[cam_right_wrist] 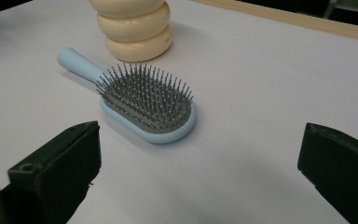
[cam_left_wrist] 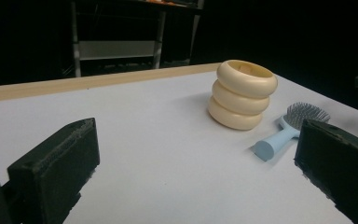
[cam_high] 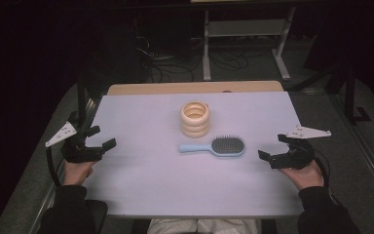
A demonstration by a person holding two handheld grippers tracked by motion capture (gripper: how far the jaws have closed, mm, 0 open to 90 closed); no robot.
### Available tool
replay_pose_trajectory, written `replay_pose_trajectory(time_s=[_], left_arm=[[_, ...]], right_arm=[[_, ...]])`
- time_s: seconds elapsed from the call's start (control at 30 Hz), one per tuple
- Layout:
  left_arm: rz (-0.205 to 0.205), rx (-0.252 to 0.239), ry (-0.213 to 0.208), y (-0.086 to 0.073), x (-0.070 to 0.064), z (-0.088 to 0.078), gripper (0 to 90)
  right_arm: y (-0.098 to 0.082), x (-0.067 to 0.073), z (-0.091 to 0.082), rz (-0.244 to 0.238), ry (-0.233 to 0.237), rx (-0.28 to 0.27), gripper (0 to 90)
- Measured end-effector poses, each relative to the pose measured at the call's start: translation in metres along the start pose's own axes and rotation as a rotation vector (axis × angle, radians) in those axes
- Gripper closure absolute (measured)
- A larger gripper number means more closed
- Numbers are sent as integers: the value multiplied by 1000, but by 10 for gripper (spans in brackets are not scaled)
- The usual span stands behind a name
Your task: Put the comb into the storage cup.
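Note:
A light blue hairbrush (cam_high: 218, 146) with grey bristles lies bristles-up near the middle of the white table (cam_high: 141, 180), its handle pointing left. Just behind it stands a cream ribbed holder (cam_high: 195, 118), hollow on top. My left gripper (cam_high: 100, 137) hovers at the table's left edge, open and empty, well apart from both. My right gripper (cam_high: 272, 147) is open at the right edge, a short way right of the brush head. The left gripper view has the holder (cam_left_wrist: 242, 94) and the brush (cam_left_wrist: 289, 127) ahead on the right. In the right gripper view the brush (cam_right_wrist: 147, 100) lies ahead between the jaws, the holder (cam_right_wrist: 134, 28) behind it.
The table's far edge has a bare wooden strip (cam_high: 195, 87). Beyond it on the dark floor stand a white metal frame (cam_high: 246, 36) and loose cables (cam_high: 175, 61). The person's forearms enter from the bottom corners.

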State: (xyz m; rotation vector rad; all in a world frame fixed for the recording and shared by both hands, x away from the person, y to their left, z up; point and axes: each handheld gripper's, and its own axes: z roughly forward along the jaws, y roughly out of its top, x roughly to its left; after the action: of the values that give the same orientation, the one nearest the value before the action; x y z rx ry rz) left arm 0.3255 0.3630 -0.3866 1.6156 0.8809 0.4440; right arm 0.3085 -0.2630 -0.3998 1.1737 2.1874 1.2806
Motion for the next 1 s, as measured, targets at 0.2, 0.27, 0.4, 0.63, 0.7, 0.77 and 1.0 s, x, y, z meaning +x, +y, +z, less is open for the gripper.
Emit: replay_pose_trajectory(time_s=[0.2,0.27,0.4,0.63,0.7,0.77,1.0], left_arm=[[2,-4,1,-1,0,0,0],[1,-6,3,-1,0,-1,0],[-1,-11,5,-1,0,-1,0],[-1,-10,11,-1,0,-2,0],[-1,-10,12,-2,1,-2,0],[-2,-10,12,-2,1,-2,0],[-6,-17,16,-3,1,-3,0]], right_arm=[[0,0,-1,0,0,-5,0],[0,1,-1,1,0,-4,0],[0,1,-1,-2,0,6,0],[5,6,-5,-19,6,8,0],[7,7,-5,-27,10,7,0],[8,8,-5,-29,10,7,0],[20,8,-5,-29,22,15,0]])
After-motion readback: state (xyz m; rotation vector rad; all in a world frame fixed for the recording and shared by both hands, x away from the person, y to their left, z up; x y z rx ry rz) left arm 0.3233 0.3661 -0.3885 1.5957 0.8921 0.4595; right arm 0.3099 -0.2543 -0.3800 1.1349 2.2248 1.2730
